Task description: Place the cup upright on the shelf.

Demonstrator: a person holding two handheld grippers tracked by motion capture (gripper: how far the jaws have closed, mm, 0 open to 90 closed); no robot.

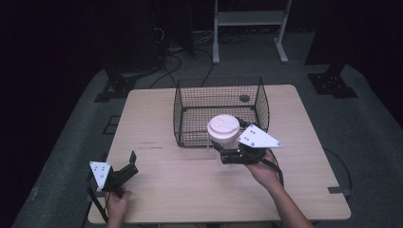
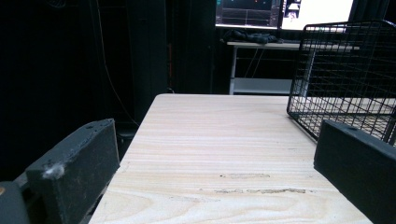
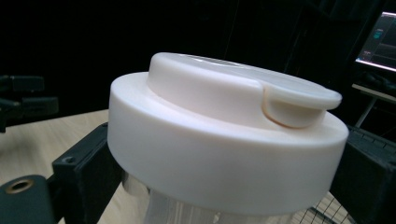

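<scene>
High view: a white-lidded clear cup [image 1: 222, 130] is gripped by the right hand-held gripper [image 1: 227, 153] beside the wire basket [image 1: 190, 107] front, mid-counter. Carrying seems underway; lifting over the rim is needed. The left hand-held gripper [image 1: 127, 164] is held open, empty.

Black tongs [image 1: 228, 151] (grey three-cornered plates, trailing cables).

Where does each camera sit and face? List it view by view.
High view: above the person's side, looking forward and down at the table, basket, both forearms.
Left gripper view: on the left tool, jaws apart over bare wood, basket at right.
Right gripper view: on the right tool, jaws around the white-lidded jar.
Shared: the basket.
</scene>
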